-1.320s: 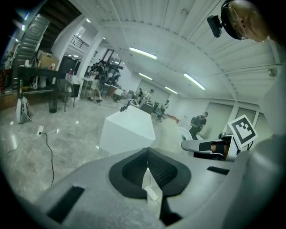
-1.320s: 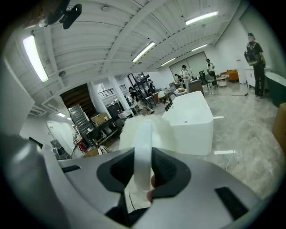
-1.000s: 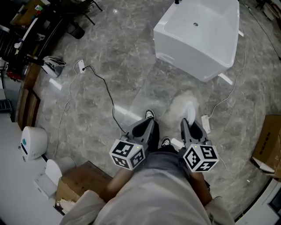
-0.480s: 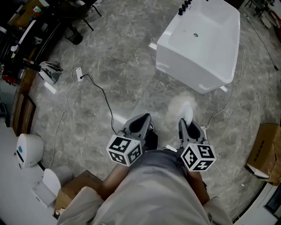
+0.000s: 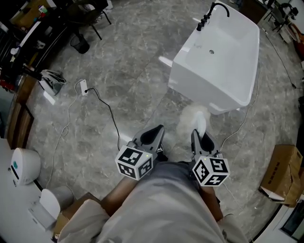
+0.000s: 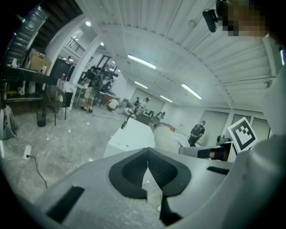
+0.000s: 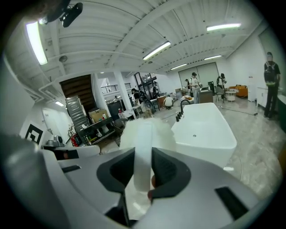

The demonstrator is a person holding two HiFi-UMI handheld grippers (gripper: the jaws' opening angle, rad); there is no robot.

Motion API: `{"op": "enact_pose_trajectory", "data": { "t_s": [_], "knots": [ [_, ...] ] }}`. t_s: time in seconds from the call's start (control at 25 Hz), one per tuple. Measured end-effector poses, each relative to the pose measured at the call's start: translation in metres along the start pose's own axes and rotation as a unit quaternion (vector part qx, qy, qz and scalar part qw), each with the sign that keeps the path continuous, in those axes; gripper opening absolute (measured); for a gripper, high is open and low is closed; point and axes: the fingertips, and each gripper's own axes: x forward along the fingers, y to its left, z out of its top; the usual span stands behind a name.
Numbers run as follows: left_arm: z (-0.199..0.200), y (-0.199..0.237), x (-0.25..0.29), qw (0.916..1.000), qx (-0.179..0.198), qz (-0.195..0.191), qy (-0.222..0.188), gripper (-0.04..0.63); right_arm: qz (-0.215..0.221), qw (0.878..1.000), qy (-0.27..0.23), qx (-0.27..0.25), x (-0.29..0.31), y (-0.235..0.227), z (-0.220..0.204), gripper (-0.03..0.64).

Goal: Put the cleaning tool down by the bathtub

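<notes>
The white bathtub (image 5: 223,57) with a black faucet (image 5: 213,12) stands on the marble floor at the upper right of the head view. My right gripper (image 5: 197,134) is shut on the white handle of the cleaning tool, whose fluffy white head (image 5: 190,117) sticks out ahead toward the tub's near end. In the right gripper view the handle (image 7: 143,165) runs between the dark pads, with the fluffy head (image 7: 147,130) beyond and the bathtub (image 7: 208,132) to the right. My left gripper (image 5: 157,129) hangs beside it, shut and empty; its pads meet at the tips (image 6: 147,155).
A black cable and a power strip (image 5: 83,88) lie on the floor to the left. Cardboard boxes sit at the right edge (image 5: 281,172) and lower left (image 5: 71,213). A white round bin (image 5: 21,166) stands far left. Several people stand in the distance (image 6: 196,132).
Both grippers have moved forward toward the bathtub with the tool still held. The tub now sits nearer to the tool's head, and its faucet has come into view.
</notes>
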Motion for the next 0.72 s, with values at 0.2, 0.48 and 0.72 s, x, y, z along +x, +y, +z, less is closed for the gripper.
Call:
{"op": "enact_pose_trajectory", "data": {
  "t_s": [0.2, 0.48, 0.72],
  "knots": [
    [0.009, 0.020, -0.003, 0.9999, -0.009, 0.004, -0.009, 0.005, -0.006, 1.000, -0.004, -0.001, 0.013, 0.006, 0.006, 0.089],
    [0.013, 0.037, -0.001, 0.9991, -0.040, 0.006, -0.014, 0.005, -0.008, 1.000, 0.000, -0.004, 0.034, 0.008, 0.016, 0.089],
    [0.022, 0.054, 0.008, 0.9987, -0.048, 0.012, -0.014, 0.005, -0.013, 1.000, 0.000, -0.007, 0.056, 0.003, 0.026, 0.089]
  ]
}}
